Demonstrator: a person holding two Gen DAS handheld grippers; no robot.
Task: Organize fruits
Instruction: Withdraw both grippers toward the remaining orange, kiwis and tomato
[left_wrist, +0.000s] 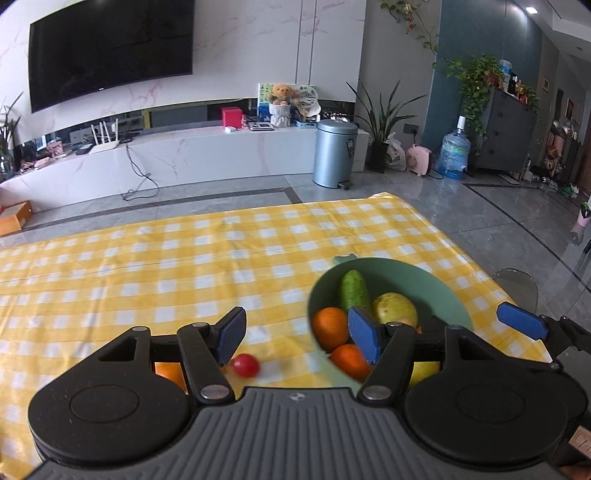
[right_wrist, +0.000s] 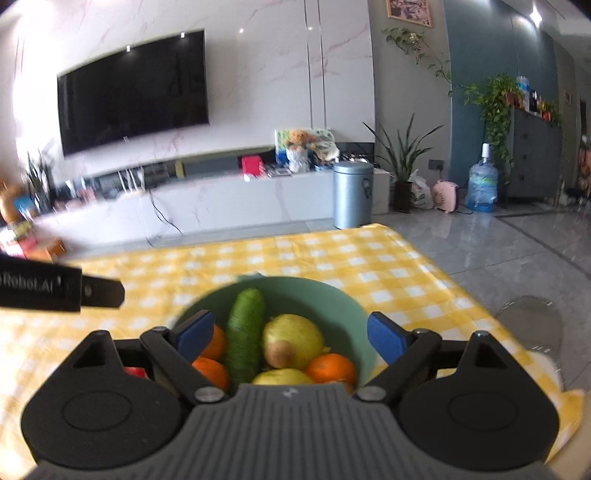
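Bright daylight; fisheye bending at edges; right view motion-blurred, left sharp; ceiling spotlights glare.

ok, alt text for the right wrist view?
Open right gripper hovers over a green bowl holding a cucumber, oranges and yellow-green fruits, on a yellow checked tablecloth. Living room with a wall TV behind.

Your left gripper (left_wrist: 297, 334) body hides most of 1 orange (left_wrist: 168, 373) and a yellow fruit (left_wrist: 424, 371); the right view blurs leftward.
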